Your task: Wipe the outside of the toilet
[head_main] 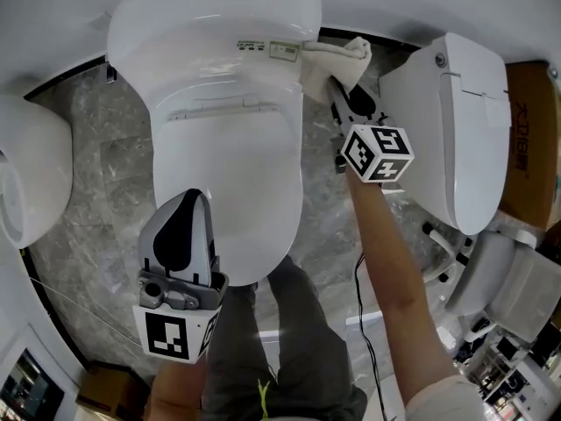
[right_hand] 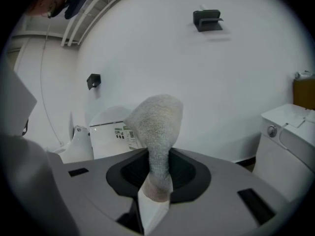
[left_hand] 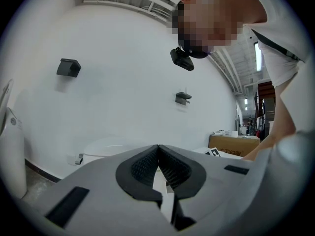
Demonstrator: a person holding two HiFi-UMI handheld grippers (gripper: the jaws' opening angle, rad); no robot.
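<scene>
Right gripper (head_main: 333, 82) clamped on cloth (head_main: 340, 55), at far-right flank of the toilet (head_main: 219, 86).
Your right fingers pinch the cloth's lower end; the free wad stands past them and looks pressed on the shell beside the label (head_main: 263, 48). Soft, light, floppy: I'd expect it to bunch or drag out under friction, so grip deep in the fold. Shell looks hard, glossy, likely slick. Left gripper (head_main: 193, 198) hangs by the toilet's near end, fingers together, nothing between.
</scene>
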